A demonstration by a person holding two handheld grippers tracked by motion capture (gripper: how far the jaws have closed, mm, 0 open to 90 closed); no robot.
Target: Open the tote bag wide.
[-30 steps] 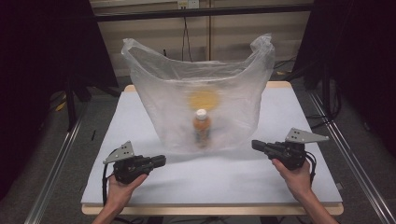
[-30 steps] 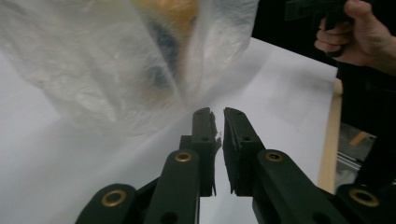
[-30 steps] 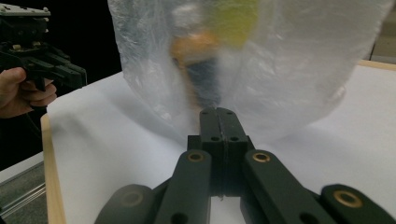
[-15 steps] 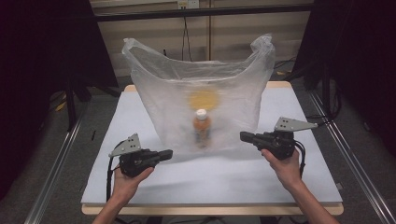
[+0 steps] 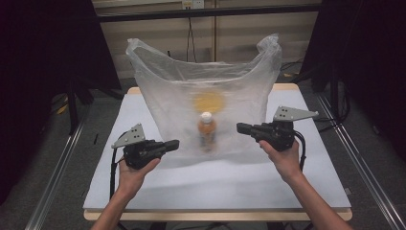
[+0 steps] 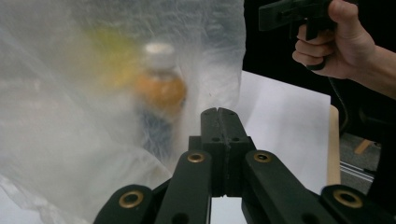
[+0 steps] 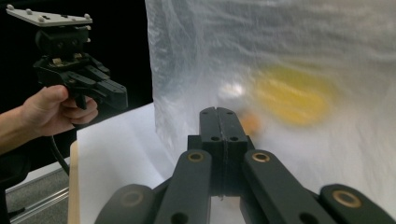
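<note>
A large clear plastic bag (image 5: 206, 96) stands open-topped on the white table (image 5: 287, 177). Inside it stands a bottle (image 5: 207, 130) with a white cap and orange contents; a blurred yellow patch (image 5: 209, 101) shows behind it through the plastic. My left gripper (image 5: 175, 143) is shut and empty, held just left of the bag's lower front, pointing at it. My right gripper (image 5: 239, 127) is shut and empty too, close to the bag's right side. In the left gripper view the bottle (image 6: 161, 91) lies beyond my shut gripper (image 6: 219, 112). The right gripper view has its gripper (image 7: 219, 111) before the bag (image 7: 289, 70).
The table's wooden edge (image 5: 215, 214) runs along the front. Metal floor rails (image 5: 57, 167) flank the table on both sides. Dark curtains and stands surround the back. Cables trail from both grippers.
Both grippers have risen and moved forward and inward toward the bag, the right one further than the left. The bag and the bottle have stayed put.
</note>
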